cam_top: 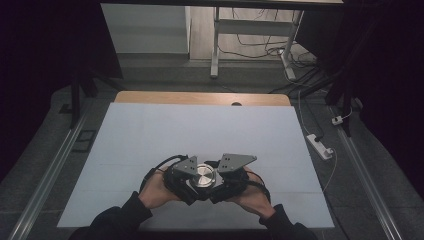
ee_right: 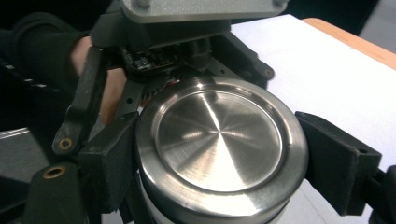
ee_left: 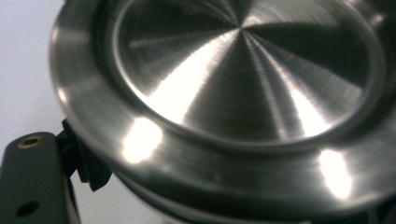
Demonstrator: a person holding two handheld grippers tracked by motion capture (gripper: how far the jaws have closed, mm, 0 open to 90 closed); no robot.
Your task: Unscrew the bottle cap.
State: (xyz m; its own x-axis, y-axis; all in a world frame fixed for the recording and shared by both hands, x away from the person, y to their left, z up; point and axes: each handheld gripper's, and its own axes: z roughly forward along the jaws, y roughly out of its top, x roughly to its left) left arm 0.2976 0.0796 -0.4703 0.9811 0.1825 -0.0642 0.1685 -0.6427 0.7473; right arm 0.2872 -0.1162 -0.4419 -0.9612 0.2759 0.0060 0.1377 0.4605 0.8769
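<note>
A round steel container (ee_left: 243,93) with a brushed, ringed lid sat so close before the left gripper's camera that its rim ran off the frame, with one black jaw edge showing at the lower left. In the right gripper view the same container (ee_right: 219,149) was clamped between the right gripper's (ee_right: 219,163) two black jaw pads, one pressed to each side of its wall. Just behind it stood the left gripper (ee_right: 177,51), touching or nearly touching the far rim; whether its jaws were closed on the container could not be told. No writing or brand could be read on the lid.

From above, the left gripper (cam_top: 182,175) and right gripper (cam_top: 232,175) met around the container (cam_top: 204,175), each held in a hand, dark sleeves (cam_top: 117,220) entering from the bottom. They were over the near middle of the desk (cam_top: 200,125), covered by a white sheet, its wooden edge showing at the far side. Beyond lay a grey floor with cables and a white power strip (cam_top: 320,146) to the right.
</note>
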